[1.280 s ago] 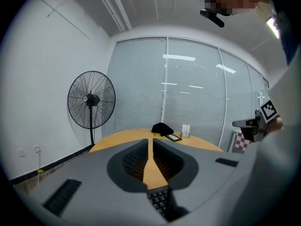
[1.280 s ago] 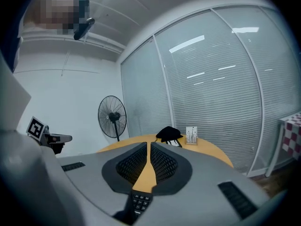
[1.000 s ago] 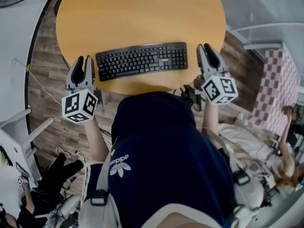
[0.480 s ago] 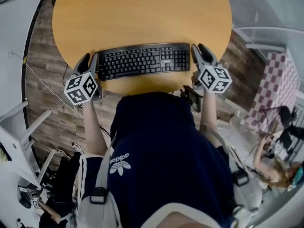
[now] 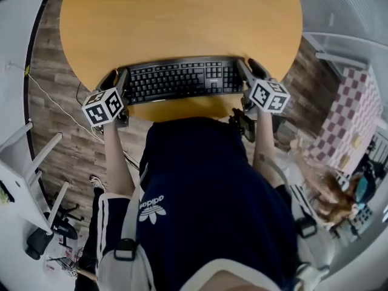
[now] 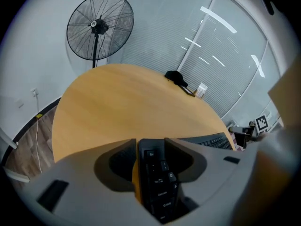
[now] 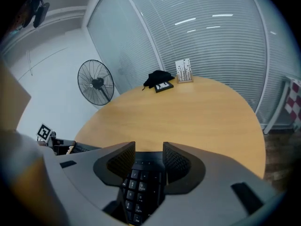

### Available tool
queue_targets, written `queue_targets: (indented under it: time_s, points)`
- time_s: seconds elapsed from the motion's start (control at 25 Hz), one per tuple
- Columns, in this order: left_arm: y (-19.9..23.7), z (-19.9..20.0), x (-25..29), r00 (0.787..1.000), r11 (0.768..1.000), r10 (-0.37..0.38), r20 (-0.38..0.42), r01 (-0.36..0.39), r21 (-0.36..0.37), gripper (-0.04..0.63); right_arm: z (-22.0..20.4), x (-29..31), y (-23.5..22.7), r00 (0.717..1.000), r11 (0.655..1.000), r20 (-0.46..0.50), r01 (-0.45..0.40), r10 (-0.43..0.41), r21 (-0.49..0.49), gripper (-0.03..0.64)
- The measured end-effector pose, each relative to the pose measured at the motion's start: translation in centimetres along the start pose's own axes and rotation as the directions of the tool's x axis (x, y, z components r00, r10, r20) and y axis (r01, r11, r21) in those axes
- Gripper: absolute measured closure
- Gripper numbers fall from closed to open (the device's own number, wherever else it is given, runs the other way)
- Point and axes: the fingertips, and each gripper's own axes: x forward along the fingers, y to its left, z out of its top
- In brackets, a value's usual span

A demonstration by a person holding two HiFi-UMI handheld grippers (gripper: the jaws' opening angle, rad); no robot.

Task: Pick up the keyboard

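A black keyboard (image 5: 179, 77) lies on the round wooden table (image 5: 182, 17), close to its near edge. My left gripper (image 5: 116, 77) is at the keyboard's left end and my right gripper (image 5: 248, 66) at its right end. In the left gripper view the keyboard's end (image 6: 157, 173) sits in the gap of the left gripper (image 6: 150, 142). In the right gripper view the other end of the keyboard (image 7: 141, 182) sits between the jaws of the right gripper (image 7: 149, 149). Both pairs of jaws have just been opening and stand open around the keyboard's ends.
A standing fan (image 6: 99, 27) is beyond the table's far side. A black object (image 7: 160, 79) and a small white stand (image 7: 183, 69) rest at the far edge. A white frame (image 5: 24, 162) is on the floor at left, a checkered item (image 5: 357, 102) and a person at right.
Both grippers have come down from beside the table's near edge to the keyboard's two ends. Their jaws have spread wider and now straddle the ends.
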Motion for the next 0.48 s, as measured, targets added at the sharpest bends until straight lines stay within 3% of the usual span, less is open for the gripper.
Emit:
queue_targets:
  time_s: [0.2, 0.48]
  points:
    - [0.4, -0.7, 0.7, 1.0, 0.999, -0.01, -0.029, 0.009, -0.042, 0.424, -0.5, 0.8, -0.6, 0.999, 1.0, -0.033, 0.006, -0.006, 0.02, 0.45]
    - [0.0, -0.7, 0.9, 0.995, 0.986, -0.095, -0.022, 0.091, -0.141, 0.425, -2.8, 2.4, -1.5, 0.987, 0.995, -0.163, 0.006, 0.01, 0.097, 0.437]
